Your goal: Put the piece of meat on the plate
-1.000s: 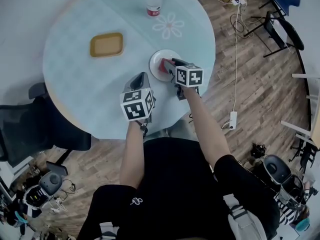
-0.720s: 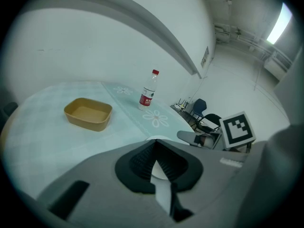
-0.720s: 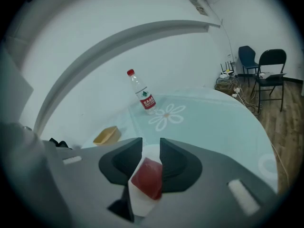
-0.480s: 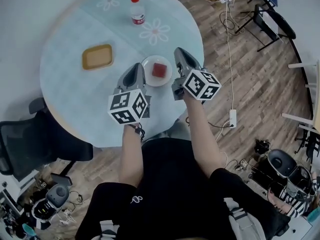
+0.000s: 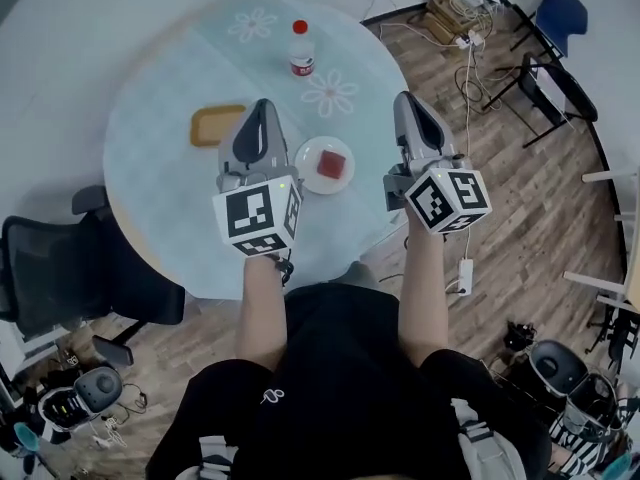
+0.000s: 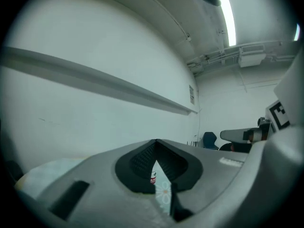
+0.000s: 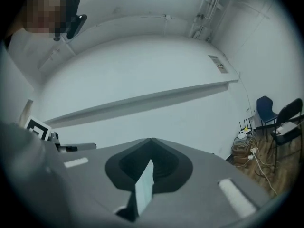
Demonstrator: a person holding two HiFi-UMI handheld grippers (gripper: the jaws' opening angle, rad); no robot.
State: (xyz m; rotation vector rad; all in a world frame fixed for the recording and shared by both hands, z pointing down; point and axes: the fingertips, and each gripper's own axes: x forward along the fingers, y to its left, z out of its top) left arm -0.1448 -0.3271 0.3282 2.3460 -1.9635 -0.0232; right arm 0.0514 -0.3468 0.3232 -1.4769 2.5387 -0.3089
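The red piece of meat lies on the small white plate near the round table's right front edge. Both grippers are held high above the table and point level toward the wall, one on each side of the plate. My left gripper is shut, tips meeting, with nothing in it. My right gripper is shut and empty too. Neither touches the meat or plate.
A yellow tray sits left of the plate and a red-capped bottle stands at the table's far side. A black chair stands at the left. Cables, a power strip and chairs are on the wooden floor at the right.
The right gripper, which was down at the plate over the meat, has lifted away with the meat left on the plate. Both grippers rose and tilted up to level.
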